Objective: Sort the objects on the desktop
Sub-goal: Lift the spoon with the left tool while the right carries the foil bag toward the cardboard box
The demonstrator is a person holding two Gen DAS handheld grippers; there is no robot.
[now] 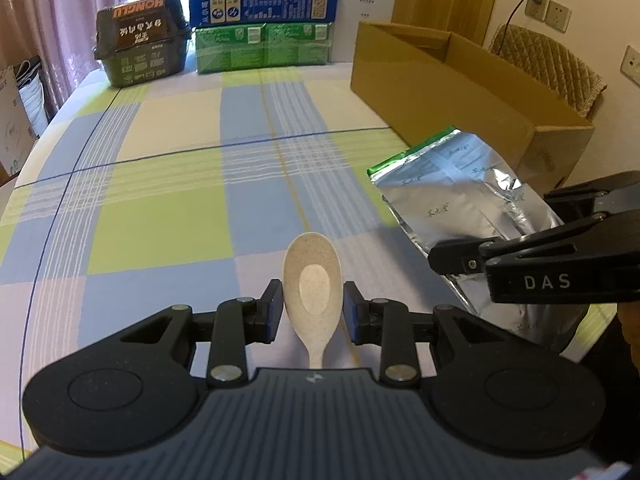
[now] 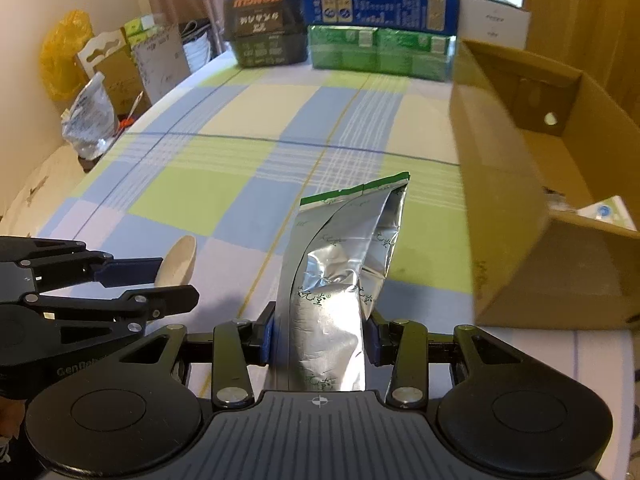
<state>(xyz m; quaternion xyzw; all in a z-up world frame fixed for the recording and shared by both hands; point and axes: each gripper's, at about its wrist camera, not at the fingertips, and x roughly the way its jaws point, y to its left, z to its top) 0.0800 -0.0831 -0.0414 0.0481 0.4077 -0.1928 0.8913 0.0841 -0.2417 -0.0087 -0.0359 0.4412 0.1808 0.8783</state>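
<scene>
Left wrist view: the left gripper (image 1: 312,312) brackets a speckled cream plastic spoon (image 1: 313,292) lying bowl-up on the blue, green and cream checked tablecloth (image 1: 160,200). The blue pads (image 1: 274,314) stand just beside the bowl on either side — contact cannot be told, a thin gap shows on the right. To the right, a crinkled silver foil pouch with a green top edge (image 1: 460,196) lies near an open brown cardboard box (image 1: 440,80); the right gripper (image 1: 460,258) reaches over the pouch.

Right wrist view: the right gripper (image 2: 320,336) is closed onto the foil pouch (image 2: 336,280), pads pressed to both sides, pouch standing upright off the cloth (image 2: 240,152). The box (image 2: 520,208) sits just right. The left gripper (image 2: 160,284) shows at left, the spoon (image 2: 180,258) between its fingers.
</scene>
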